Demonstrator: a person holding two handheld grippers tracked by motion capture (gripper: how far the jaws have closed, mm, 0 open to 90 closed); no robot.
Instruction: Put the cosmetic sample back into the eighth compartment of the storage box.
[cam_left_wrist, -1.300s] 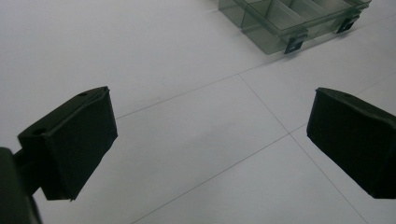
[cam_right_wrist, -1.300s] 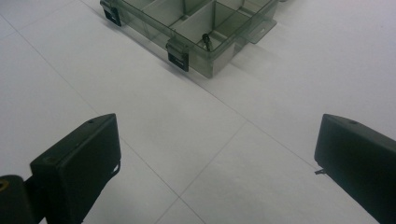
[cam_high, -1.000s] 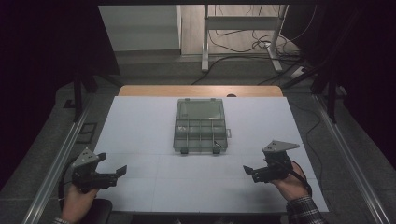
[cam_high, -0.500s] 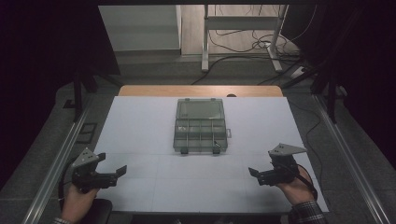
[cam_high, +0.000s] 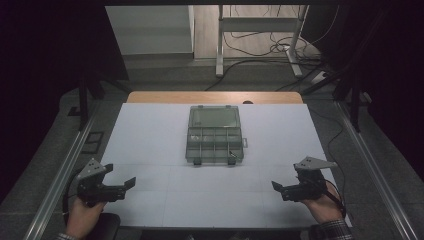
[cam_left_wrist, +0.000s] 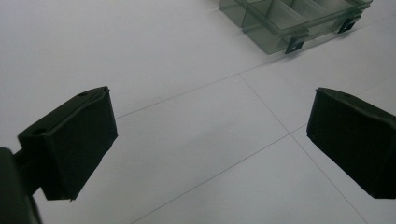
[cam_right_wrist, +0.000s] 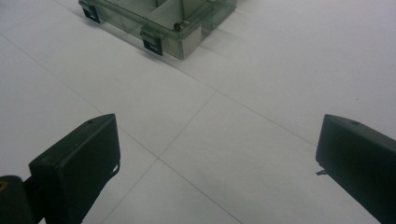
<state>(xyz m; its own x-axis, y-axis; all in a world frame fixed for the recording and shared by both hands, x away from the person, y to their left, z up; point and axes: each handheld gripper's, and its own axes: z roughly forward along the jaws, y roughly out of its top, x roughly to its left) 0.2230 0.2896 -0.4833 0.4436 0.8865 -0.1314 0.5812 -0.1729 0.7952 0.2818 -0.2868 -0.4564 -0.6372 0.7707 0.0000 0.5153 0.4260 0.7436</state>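
Observation:
A clear grey plastic compartment box (cam_high: 215, 134) lies at the middle of the white table, its lid shut and two dark latches facing me. The left gripper view catches the box (cam_left_wrist: 299, 21) at upper right, and the right gripper view has the box (cam_right_wrist: 159, 23) at upper left with a small dark part in a corner cell. My left gripper (cam_high: 125, 186) hovers open near the front left corner, nothing between its jaws. My right gripper (cam_high: 279, 189) is open near the front right, also holding nothing.
The white table top (cam_high: 150, 140) has faint seam lines and a wooden strip (cam_high: 215, 97) along its far edge. Metal rails (cam_high: 65, 165) run down both sides. Beyond the table stand a desk frame and cables (cam_high: 270, 47) on the floor.
My right gripper has drawn back toward the front edge and slightly rightward. The left gripper has barely moved. The box lies where it was.

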